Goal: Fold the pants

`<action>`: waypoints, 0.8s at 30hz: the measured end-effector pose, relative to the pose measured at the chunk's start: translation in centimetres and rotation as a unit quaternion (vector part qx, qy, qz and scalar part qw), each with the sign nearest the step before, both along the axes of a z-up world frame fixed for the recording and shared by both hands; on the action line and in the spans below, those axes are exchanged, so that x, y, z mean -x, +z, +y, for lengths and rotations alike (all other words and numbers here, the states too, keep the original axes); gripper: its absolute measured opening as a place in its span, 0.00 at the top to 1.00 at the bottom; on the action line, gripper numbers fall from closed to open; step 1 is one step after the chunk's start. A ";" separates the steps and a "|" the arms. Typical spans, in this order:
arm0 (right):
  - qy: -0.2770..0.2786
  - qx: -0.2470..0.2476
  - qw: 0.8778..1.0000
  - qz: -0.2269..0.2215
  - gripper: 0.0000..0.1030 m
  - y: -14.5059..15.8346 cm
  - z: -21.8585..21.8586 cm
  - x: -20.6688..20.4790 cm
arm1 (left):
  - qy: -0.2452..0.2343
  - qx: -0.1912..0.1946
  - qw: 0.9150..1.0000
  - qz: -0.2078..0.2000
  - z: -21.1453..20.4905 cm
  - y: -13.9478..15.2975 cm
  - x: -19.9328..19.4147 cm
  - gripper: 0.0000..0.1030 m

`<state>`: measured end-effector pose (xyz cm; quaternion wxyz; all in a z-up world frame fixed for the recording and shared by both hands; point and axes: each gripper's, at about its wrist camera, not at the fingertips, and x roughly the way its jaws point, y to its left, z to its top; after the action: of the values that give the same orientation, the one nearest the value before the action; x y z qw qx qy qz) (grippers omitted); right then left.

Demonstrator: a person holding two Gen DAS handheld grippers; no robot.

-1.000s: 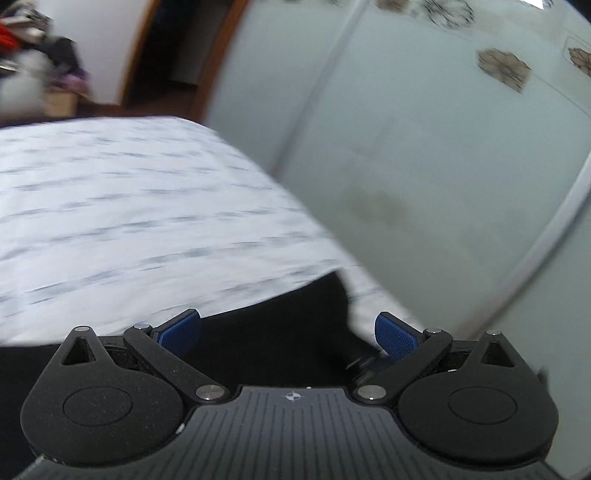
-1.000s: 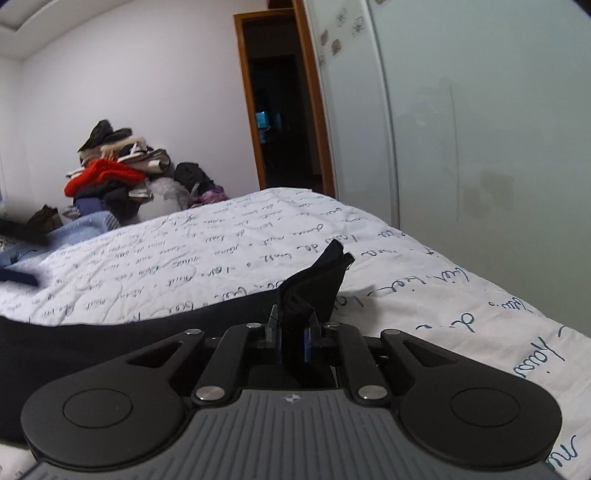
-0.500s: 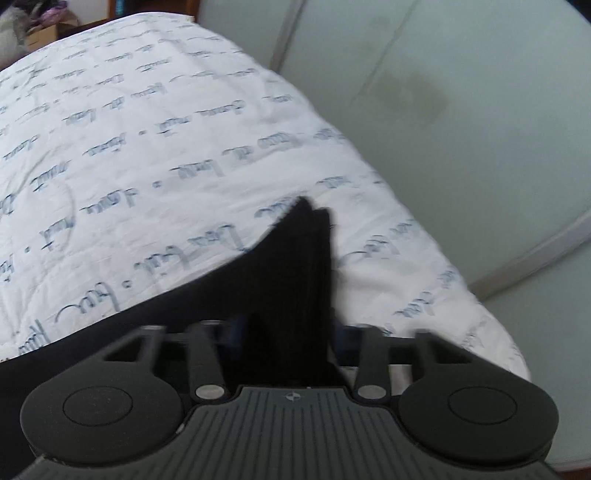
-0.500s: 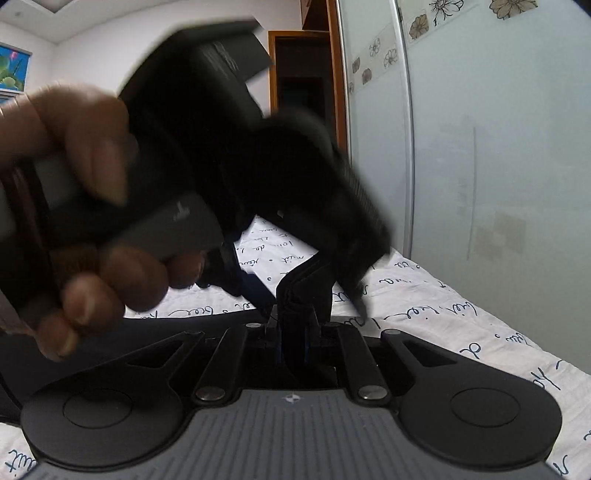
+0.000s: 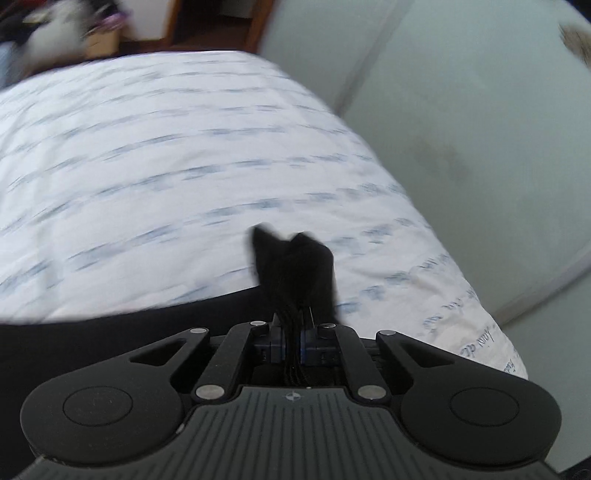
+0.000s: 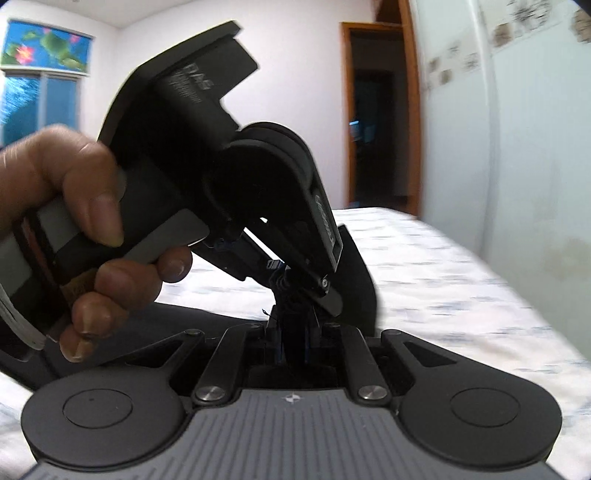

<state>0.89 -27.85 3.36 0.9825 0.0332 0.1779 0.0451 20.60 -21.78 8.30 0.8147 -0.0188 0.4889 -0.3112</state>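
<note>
The black pants (image 5: 110, 332) lie across the white bed. In the left wrist view my left gripper (image 5: 293, 341) is shut on a bunched end of the pants (image 5: 295, 266), which sticks up past the fingers. In the right wrist view my right gripper (image 6: 293, 343) is shut on black pants fabric (image 6: 291, 332). The left gripper (image 6: 284, 280), held in a hand (image 6: 85, 221), is directly in front of the right one and pinches the same fabric just beyond it. The pants stretch away to the left (image 6: 184, 325).
The bed has a white cover with blue script (image 5: 184, 166); its right edge (image 5: 491, 332) drops off beside pale wardrobe doors (image 5: 480, 110). A doorway (image 6: 373, 122) and a window (image 6: 37, 96) lie beyond. A blurred clutter pile (image 5: 48, 26) sits at the far left.
My left gripper went from open to shut on the pants end next to the right gripper. Both views are now motion-blurred and the bunched end has risen.
</note>
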 end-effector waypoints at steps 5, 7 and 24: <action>0.099 0.017 0.994 0.051 0.90 -0.9 7.1 -2.6 | 0.086 -0.017 0.995 0.037 9.4 -2.7 -1.3 0.91; 0.123 0.032 0.989 0.071 0.90 -2.2 9.4 -3.2 | 0.111 -0.010 0.992 0.063 12.0 -4.4 -1.5 0.91; 0.200 0.100 0.972 0.072 0.90 -2.2 14.9 -2.3 | 0.162 0.116 0.975 0.098 21.7 -6.2 -0.4 0.90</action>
<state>3.18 -12.96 1.13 0.9365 -0.0981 0.2546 0.2204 21.05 -0.04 2.12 0.7948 -0.2226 0.5171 -0.2266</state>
